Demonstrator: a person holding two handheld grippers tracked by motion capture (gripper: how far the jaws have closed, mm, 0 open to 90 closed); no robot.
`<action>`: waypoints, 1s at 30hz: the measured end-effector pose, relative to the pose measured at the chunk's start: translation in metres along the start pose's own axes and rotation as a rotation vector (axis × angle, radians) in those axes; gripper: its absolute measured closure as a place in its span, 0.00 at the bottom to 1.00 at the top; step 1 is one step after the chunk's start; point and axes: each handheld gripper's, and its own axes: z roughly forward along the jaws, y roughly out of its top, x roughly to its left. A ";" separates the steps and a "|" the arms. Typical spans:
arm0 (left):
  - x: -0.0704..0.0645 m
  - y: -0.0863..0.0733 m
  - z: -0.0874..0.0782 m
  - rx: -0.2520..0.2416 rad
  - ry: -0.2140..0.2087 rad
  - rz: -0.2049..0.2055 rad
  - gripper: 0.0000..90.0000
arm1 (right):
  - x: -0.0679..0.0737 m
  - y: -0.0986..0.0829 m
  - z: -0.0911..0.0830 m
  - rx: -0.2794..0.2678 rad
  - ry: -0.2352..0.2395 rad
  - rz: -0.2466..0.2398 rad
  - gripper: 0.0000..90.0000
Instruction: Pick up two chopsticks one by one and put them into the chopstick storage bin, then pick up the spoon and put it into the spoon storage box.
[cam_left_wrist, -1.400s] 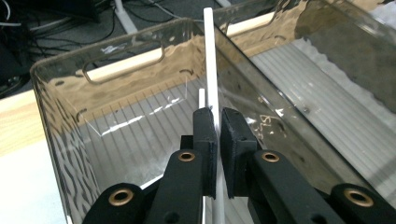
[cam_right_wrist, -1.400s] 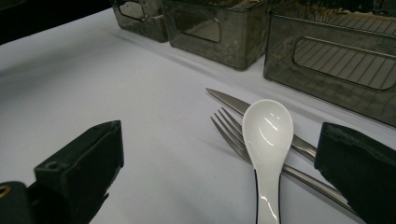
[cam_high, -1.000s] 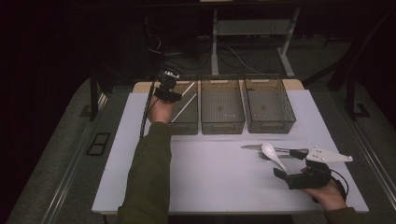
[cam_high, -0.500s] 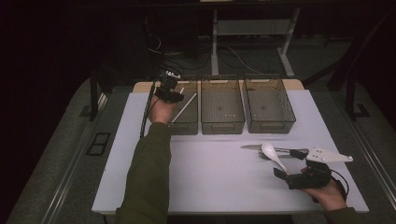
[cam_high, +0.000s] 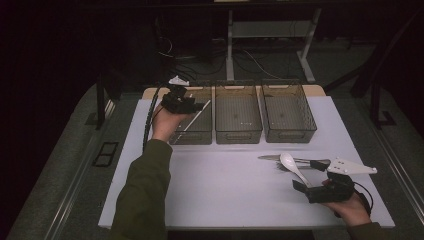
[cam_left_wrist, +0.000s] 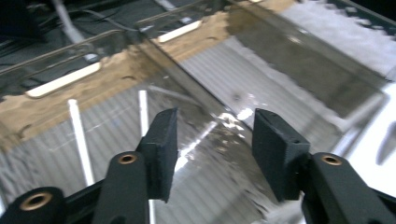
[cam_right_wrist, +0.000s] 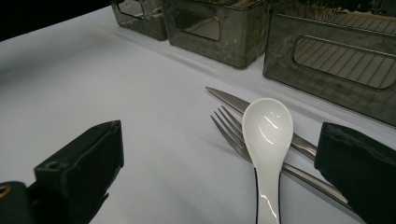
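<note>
Dark floor and cables surround a white table with three clear bins in a row along its far edge. Over the leftmost bin, at the far left corner of the table, the left gripper hovers with its jaws spread and nothing between them; its own view looks down past the black pads onto the ribbed bin floor, where thin white chopsticks lie. Near the right end of the front edge, the right gripper rests low on the table, jaws wide apart and holding nothing. Just beyond it lies the cutlery: a white spoon resting across a metal fork and a knife, all touching, with the spoon's handle running back between the jaws.
</note>
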 end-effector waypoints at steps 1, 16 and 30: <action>-0.004 -0.002 -0.002 -0.016 -0.010 -0.008 0.52 | 0.000 0.000 0.000 0.001 0.000 0.000 0.01; -0.043 -0.034 -0.027 -0.048 -0.110 0.104 0.41 | -0.001 0.000 0.000 -0.001 0.001 0.003 0.01; -0.078 -0.078 -0.043 -0.080 -0.150 0.134 0.29 | 0.000 0.000 0.000 0.003 -0.004 0.003 0.02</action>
